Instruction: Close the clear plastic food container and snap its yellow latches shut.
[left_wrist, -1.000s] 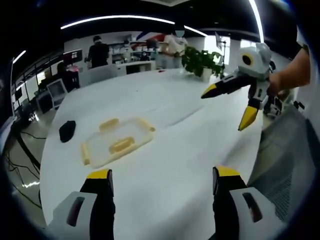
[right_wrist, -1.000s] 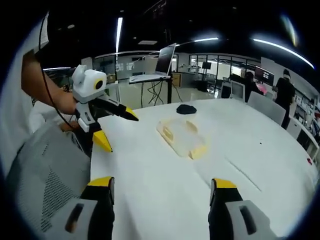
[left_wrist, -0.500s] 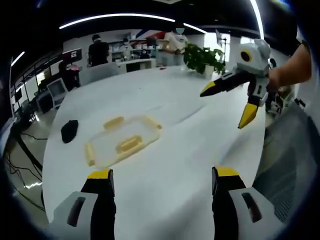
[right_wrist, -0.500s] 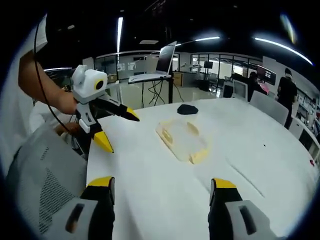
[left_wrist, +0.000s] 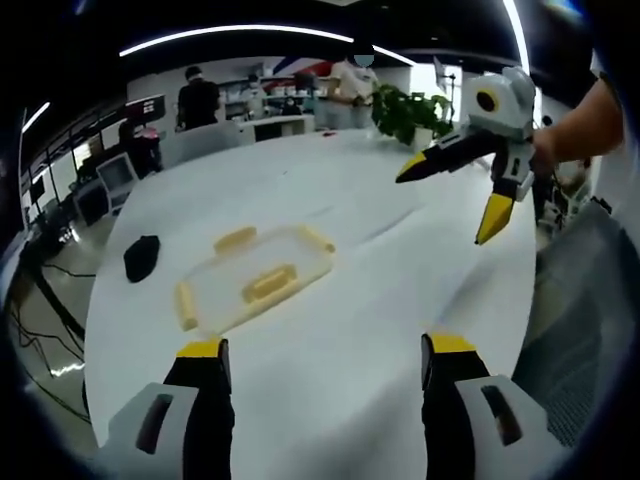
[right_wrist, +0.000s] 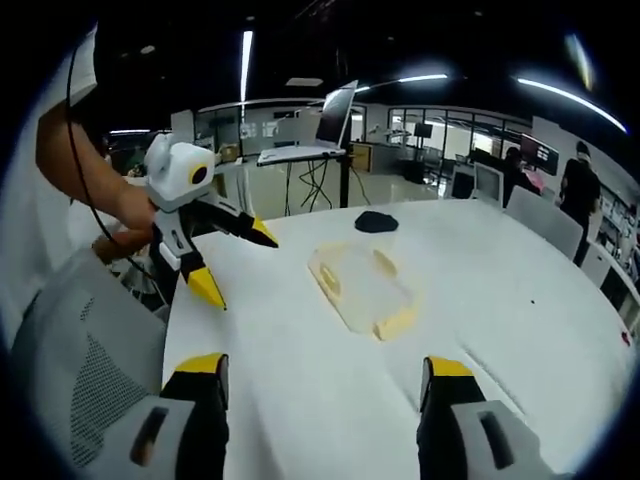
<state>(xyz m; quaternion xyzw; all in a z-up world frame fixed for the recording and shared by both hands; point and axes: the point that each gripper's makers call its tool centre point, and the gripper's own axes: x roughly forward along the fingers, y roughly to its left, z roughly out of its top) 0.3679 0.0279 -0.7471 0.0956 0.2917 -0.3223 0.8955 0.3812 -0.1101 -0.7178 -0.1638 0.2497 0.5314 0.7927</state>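
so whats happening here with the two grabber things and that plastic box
A person holds a two-jaw gripper in each hand over a white table. The clear food container with yellow latches lies flat on the table ahead of both, and neither gripper is touching it. The left gripper and the right gripper both hang in the air with jaws open and nothing held. A small black object sits on the table beyond the container. Closing and latching has not started yet.

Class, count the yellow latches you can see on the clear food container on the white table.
4 in the left gripper view: one at the container's far edge, one at its right end, one at its left end, one along the near side. Others may be hidden.
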